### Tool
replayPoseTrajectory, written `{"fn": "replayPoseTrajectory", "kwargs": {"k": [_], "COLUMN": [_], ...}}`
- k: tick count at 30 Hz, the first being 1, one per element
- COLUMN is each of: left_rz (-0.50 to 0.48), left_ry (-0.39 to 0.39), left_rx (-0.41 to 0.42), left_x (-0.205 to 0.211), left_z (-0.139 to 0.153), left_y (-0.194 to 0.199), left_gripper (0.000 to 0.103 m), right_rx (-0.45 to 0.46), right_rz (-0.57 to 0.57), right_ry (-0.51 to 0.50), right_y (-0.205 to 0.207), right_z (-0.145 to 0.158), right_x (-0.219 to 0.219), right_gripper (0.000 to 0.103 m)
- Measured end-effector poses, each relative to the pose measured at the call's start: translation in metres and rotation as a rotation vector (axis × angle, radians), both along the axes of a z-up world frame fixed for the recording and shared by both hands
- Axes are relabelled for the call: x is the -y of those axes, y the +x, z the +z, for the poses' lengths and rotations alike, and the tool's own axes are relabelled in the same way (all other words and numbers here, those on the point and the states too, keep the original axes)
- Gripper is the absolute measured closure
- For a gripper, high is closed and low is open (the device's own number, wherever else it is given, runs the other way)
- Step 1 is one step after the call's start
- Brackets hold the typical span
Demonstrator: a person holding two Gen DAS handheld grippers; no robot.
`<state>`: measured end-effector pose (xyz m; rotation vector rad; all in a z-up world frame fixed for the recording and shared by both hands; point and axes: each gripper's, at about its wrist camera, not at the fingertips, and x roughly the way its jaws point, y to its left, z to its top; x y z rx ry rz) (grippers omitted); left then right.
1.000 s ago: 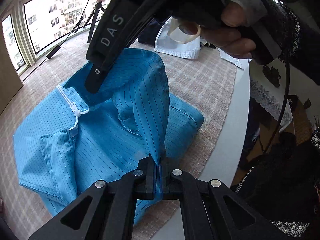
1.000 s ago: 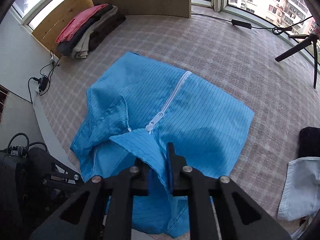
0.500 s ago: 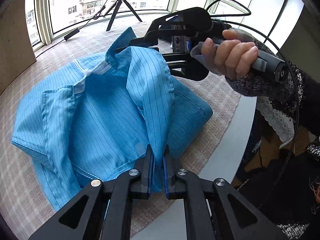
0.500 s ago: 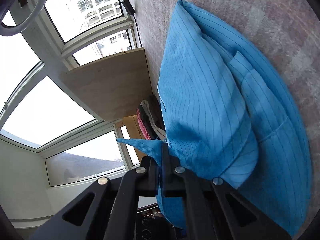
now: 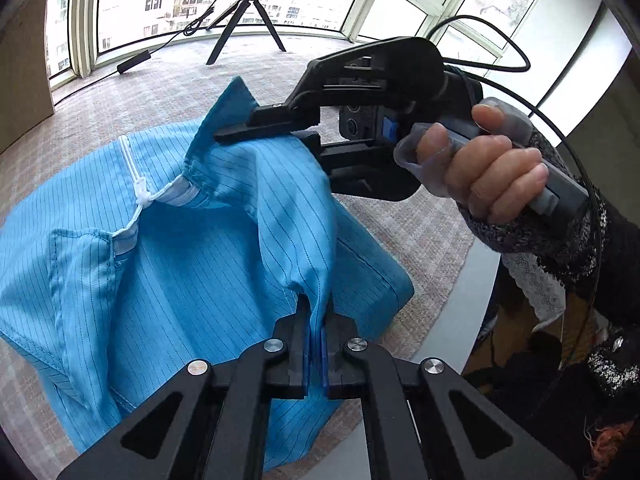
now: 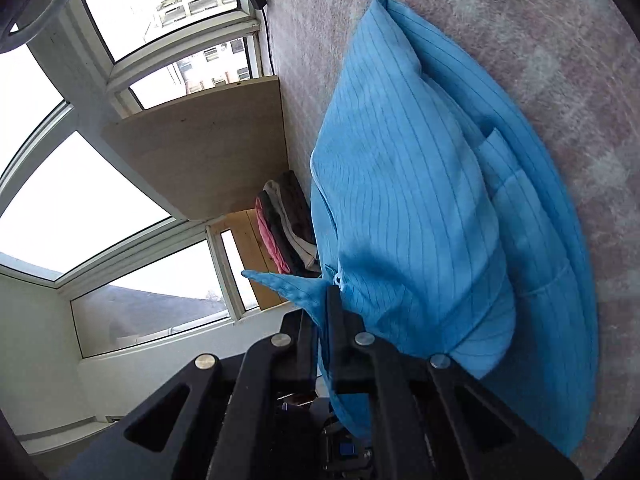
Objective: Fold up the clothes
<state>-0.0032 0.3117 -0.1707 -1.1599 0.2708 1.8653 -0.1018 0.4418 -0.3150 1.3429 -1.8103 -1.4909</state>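
A blue striped zip-front garment lies on the checked table cover, partly lifted. My left gripper is shut on a fold of its near edge. My right gripper is shut on the collar corner and holds it raised above the garment, turned on its side. In the right wrist view the garment hangs from the shut right gripper, with the collar tip sticking out to the left.
The checked table cover ends at a white table edge on the right. A tripod and cable stand at the far side. A stack of folded clothes lies by a wooden board.
Both grippers have lifted the garment's near side and collar. The right gripper rolled onto its side and moved away from the left camera, pulling the collar toward the far side.
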Motion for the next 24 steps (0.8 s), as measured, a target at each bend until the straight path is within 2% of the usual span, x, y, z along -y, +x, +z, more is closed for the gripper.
{"fn": "replayPoseTrajectory", "kwargs": {"k": [2,6,8,12,14,17,19,23,24], "left_rz": [-0.022,-0.021,-0.030,-0.034,-0.005,0.048,0.050,-0.070,-0.108], "left_ry": [-0.049,-0.092,-0.110,-0.085,-0.056,-0.050,-0.064,-0.037,-0.038], "left_rx": [-0.070,-0.060,-0.036,-0.003,-0.007,-0.033,-0.032,0.044,0.071], "left_x": [-0.003,-0.010,-0.013,-0.001,0.019,0.042,0.045,0.024,0.016], "left_z": [0.000,-0.010,-0.009,0.012,0.029,0.044,0.044,0.038,0.034], "left_y": [0.014,0.012,0.012,0.020,0.017,-0.008,-0.038,-0.094,-0.106], "left_gripper": [0.101,0.099,0.093,0.086,0.077,0.074,0.075,0.075,0.075], "right_rx": [0.004,-0.059,-0.115,-0.215,-0.261,-0.297,-0.322,-0.389,-0.407], "right_rz": [0.020,0.137,0.197,0.295,0.337,0.348,0.396,0.512,0.529], "right_ry": [0.138,0.409,0.517,0.689,0.761,0.785,0.844,1.012,1.040], "right_y": [-0.012,-0.028,-0.028,-0.014,-0.004,0.015,0.029,0.052,0.056], "right_z": [0.005,0.040,0.062,0.091,0.102,0.104,0.104,0.112,0.114], "right_x": [-0.015,-0.020,-0.012,0.012,0.025,0.043,0.061,0.101,0.109], "right_gripper": [0.098,0.097,0.093,0.087,0.087,0.087,0.087,0.087,0.082]}}
